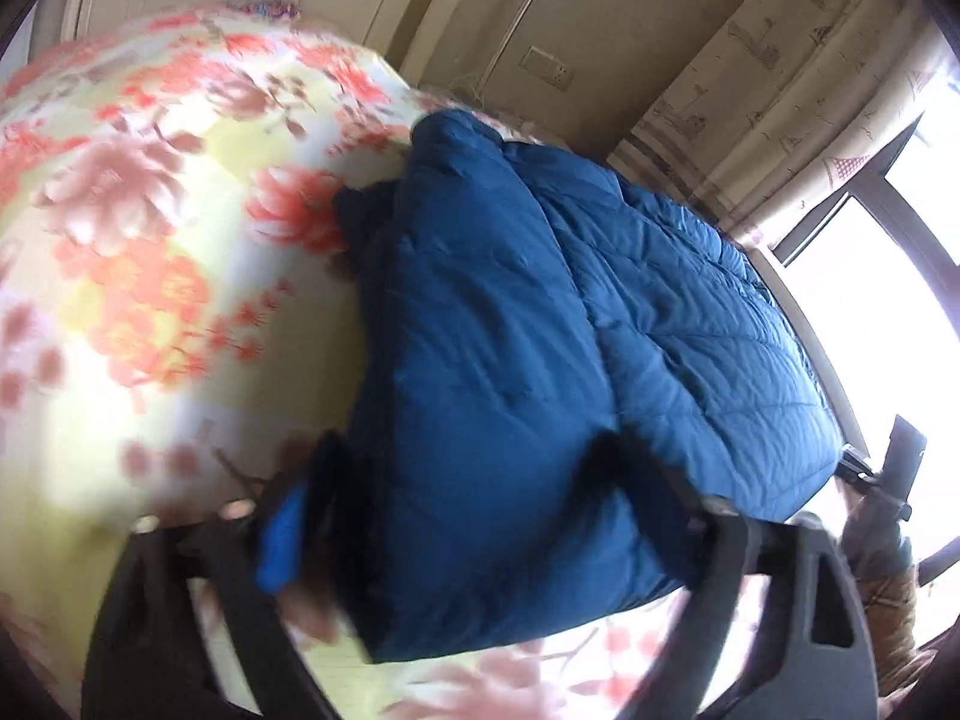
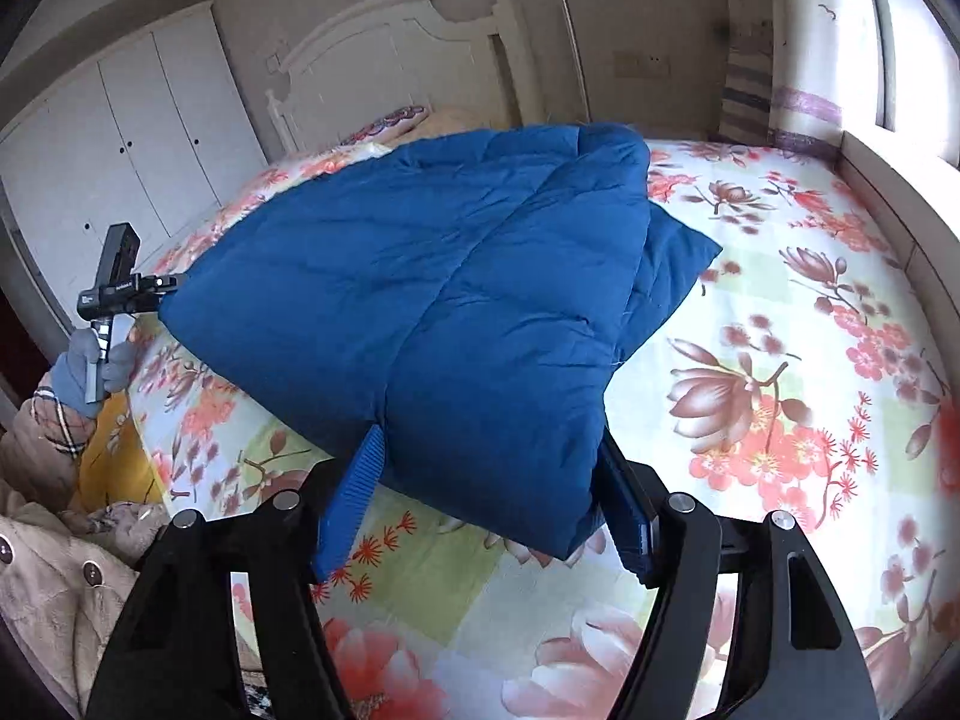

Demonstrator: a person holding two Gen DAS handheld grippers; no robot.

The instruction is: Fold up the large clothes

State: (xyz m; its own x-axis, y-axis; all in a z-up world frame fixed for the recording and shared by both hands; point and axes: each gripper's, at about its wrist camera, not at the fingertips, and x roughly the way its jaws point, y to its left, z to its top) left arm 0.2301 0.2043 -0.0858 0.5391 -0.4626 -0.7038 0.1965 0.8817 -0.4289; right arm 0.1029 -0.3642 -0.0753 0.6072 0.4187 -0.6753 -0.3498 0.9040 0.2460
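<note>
Blue quilted jacket [image 2: 456, 300] folded on floral bedsheet [image 2: 780, 360], both claws straddling its corners

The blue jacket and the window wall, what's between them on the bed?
In the right wrist view, only flowered bedsheet lies between the blue jacket and the window-side ledge; nothing else sits on that stretch.

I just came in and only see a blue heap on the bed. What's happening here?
A person is folding a blue padded jacket on a bed with a floral sheet, using a handheld gripper in each hand. The right gripper has its fingers either side of the jacket's near edge, and the left gripper straddles another edge. Both sets of jaws stand wide apart around the fabric. The jacket already lies bunched and doubled over. The left view is motion-blurred.
</note>
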